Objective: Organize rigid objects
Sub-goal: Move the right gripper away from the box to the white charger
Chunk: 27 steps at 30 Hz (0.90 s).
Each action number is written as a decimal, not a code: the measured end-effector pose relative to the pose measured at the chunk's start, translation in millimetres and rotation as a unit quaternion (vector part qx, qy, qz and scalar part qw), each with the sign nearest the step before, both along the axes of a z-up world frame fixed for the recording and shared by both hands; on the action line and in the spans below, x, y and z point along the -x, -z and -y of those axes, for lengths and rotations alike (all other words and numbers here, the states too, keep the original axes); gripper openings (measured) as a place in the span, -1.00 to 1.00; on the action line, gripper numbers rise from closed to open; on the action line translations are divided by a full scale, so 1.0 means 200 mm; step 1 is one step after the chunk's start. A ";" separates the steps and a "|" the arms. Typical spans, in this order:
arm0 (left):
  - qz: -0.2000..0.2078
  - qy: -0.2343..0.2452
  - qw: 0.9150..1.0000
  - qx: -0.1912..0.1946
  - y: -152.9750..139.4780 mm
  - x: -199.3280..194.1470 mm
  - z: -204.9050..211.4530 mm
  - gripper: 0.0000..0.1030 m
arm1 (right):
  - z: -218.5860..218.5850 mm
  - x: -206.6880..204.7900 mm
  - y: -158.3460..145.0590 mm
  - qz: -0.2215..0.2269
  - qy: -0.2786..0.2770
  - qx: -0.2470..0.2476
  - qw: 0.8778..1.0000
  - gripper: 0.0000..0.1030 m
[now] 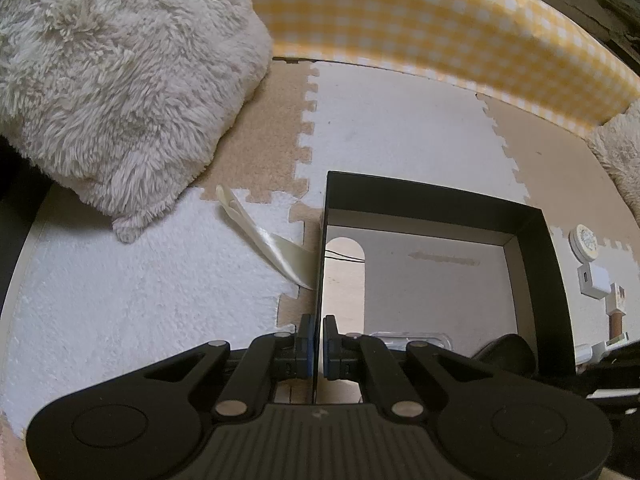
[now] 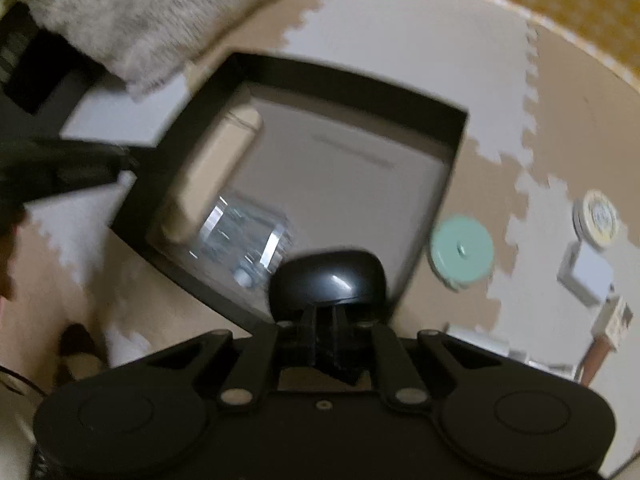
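My left gripper (image 1: 319, 350) has its jaws closed tight on the thin left wall of the black box (image 1: 532, 240), one blue pad on each side of the wall. The box sits on the foam puzzle mat floor (image 1: 400, 128), open side up, with a pale lining and an arched cut-out in the wall I hold. Inside it, at the near edge, lies a clear plastic case (image 2: 244, 236).

My right gripper (image 2: 326, 332) has its jaws pressed together on a glossy black rounded object (image 2: 332, 276), held over the near right corner of the box; this view is blurred.

A cream shoehorn (image 1: 264, 240) lies on the mat just beside the box's left wall, its wide end touching it. On the mat to the right of the box are a mint-green disc (image 2: 462, 252), a small round clock-like piece (image 1: 585, 242) and a white charger block (image 1: 595, 280). A fluffy cream cushion (image 1: 120, 80) fills the far left, with a yellow gingham border (image 1: 440, 20) along the mat's far edge.
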<state>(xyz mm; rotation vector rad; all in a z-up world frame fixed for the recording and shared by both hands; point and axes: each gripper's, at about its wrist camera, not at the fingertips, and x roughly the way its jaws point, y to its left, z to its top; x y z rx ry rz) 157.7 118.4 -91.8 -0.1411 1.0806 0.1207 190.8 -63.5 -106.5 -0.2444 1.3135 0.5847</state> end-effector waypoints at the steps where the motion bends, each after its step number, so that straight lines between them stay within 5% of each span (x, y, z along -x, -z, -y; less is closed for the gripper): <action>1: 0.001 -0.001 1.000 0.001 0.00 0.00 0.00 -0.93 | 0.00 0.00 0.01 0.002 0.005 -0.001 1.000 -0.94; 7: 0.000 0.000 1.000 -0.001 0.00 0.00 0.00 -0.93 | 0.08 0.04 -0.07 0.018 0.045 -0.052 0.997 -0.67; 10: 0.000 0.000 1.000 -0.001 0.00 0.00 0.00 -0.93 | 0.12 0.05 -0.14 0.033 0.065 -0.080 0.994 -0.41; 12: 0.001 0.000 1.000 -0.001 0.00 0.00 0.00 -0.94 | 0.15 0.07 -0.18 0.046 0.077 -0.096 0.991 -0.01; 24: 0.001 0.000 1.000 -0.003 0.00 -0.01 0.00 -0.95 | 0.27 0.12 -0.34 0.131 0.110 -0.143 0.975 1.00; 27: 0.001 0.000 1.000 -0.003 0.00 -0.01 0.00 -0.95 | 0.32 0.10 -0.37 0.159 0.127 -0.148 0.968 1.00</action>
